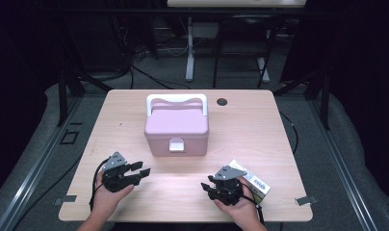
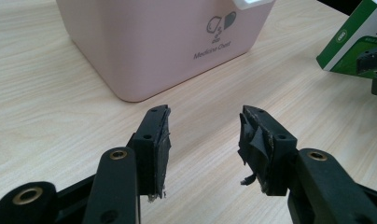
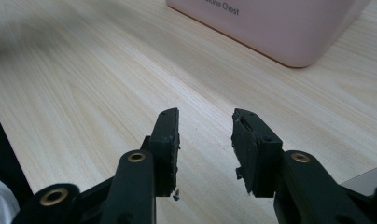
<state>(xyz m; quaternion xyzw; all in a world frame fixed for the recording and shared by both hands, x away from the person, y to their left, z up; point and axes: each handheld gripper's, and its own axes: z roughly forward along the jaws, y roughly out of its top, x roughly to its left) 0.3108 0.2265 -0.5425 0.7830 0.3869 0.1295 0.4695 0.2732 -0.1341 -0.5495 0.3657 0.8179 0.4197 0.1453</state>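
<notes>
A pink plastic medicine chest (image 1: 176, 129) stands closed near the centre of the table (image 1: 260, 125), white handle (image 1: 176, 100) folded toward the far edge, white latch (image 1: 176, 145) facing the near edge. Judged rigid, smooth and light; the latch and handle look like the best holds. Print reads "Medicine Chest". A green-and-white carton (image 1: 252, 182) lies by the near right corner; its writing is unreadable. Left gripper (image 1: 140, 170) and right gripper (image 1: 206, 186) both stand wide, empty, near the near edge.
</notes>
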